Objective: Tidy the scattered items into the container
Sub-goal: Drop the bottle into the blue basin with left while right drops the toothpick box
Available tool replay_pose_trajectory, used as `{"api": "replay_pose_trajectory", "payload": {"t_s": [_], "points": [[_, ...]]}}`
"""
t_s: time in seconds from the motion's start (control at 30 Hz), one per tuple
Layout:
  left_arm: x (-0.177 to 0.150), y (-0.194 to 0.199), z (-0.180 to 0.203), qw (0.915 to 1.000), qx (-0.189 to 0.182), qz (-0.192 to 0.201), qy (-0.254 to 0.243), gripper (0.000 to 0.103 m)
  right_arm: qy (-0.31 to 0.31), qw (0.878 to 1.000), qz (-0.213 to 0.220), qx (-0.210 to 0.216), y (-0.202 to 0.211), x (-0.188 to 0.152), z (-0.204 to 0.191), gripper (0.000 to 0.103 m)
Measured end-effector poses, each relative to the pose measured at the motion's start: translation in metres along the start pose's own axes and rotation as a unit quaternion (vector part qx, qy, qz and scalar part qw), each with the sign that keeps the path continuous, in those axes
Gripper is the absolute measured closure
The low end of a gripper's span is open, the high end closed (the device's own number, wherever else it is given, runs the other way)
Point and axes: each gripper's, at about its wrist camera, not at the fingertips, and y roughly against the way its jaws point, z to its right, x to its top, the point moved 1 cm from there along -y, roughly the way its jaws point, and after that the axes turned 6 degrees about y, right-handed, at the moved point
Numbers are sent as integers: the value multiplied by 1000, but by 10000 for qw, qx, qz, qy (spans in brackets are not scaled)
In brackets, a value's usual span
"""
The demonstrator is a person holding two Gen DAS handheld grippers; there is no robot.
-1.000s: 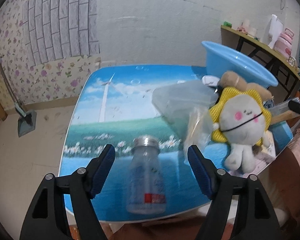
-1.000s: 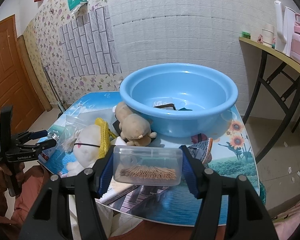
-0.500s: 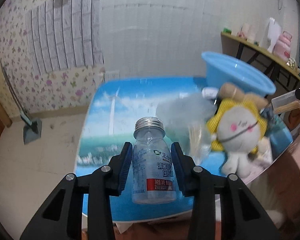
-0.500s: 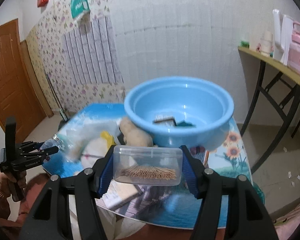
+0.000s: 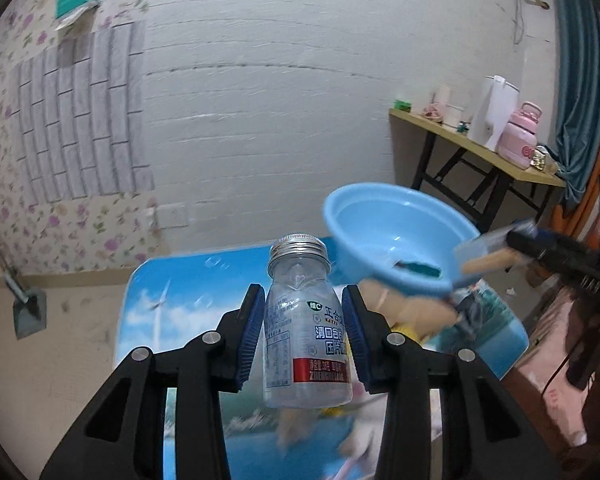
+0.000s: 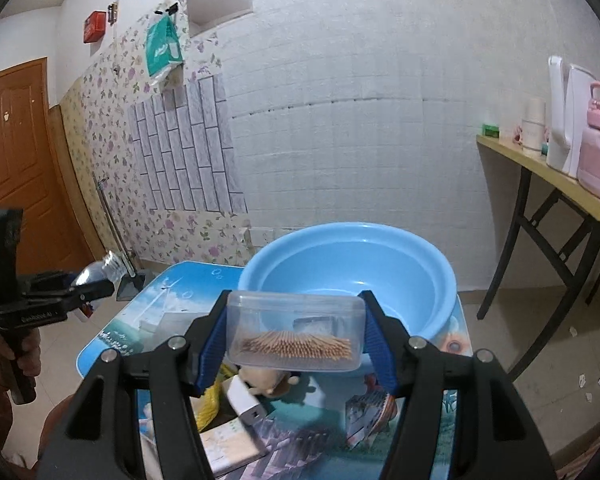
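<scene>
Left gripper (image 5: 305,334) clamped on a clear bottle (image 5: 305,344), blue pads pressed against both its sides; bottle upright between the fingers, silver screw cap (image 5: 299,247) above the pads, printed label with a red band facing the camera, bottom hanging free over the table (image 5: 180,292)

Ahead and to the right of that gripper, beyond the cap: blue basin (image 5: 396,236) seen tilted, a few dark items lying inside. Below the basin and right of the bottle, blurred shapes of a tan plush toy (image 5: 404,304) and something yellow, too smeared to tell more

Right gripper (image 6: 296,330) closed on a clear plastic box (image 6: 295,330) holding a bundle of toothpicks (image 6: 296,346), pads gripping the two short ends, box level and lifted off the table (image 6: 156,300). Directly ahead of the box and partly behind it, the blue basin (image 6: 380,256) standing on the table, open side up

Under the right gripper's fingers: tan plush toy (image 6: 262,378), white charger block (image 6: 246,400), flat beige box (image 6: 230,446), small printed card (image 6: 366,412). Far off to the left of this gripper, the left gripper (image 6: 96,290) held up in a hand (image 6: 20,354), bottle (image 6: 100,274) in its grip, well apart from the basin
</scene>
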Motion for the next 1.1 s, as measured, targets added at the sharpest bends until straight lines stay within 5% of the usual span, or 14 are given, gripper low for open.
{"api": "replay_pose_trajectory", "payload": {"t_s": [0.4, 0.63, 0.77, 0.87, 1.1], "points": [[43, -86, 74, 9984, -366, -339, -259, 64, -26, 10000, -58, 63, -38, 9, 27, 43], [39, -130, 97, 9976, -125, -642, -226, 63, -234, 9992, -322, 87, -70, 8, 55, 41], [39, -142, 103, 9977, 72, -616, -266, 47, 50, 9992, -394, 103, -80, 3, 57, 38], [39, -154, 107, 9968, 199, -713, -306, 45, 169, 9994, -255, 135, -78, 1, 61, 28], [36, -166, 105, 9960, 676, -582, -46, 39, -354, 9976, -154, 571, -80, -4, 78, 25]]}}
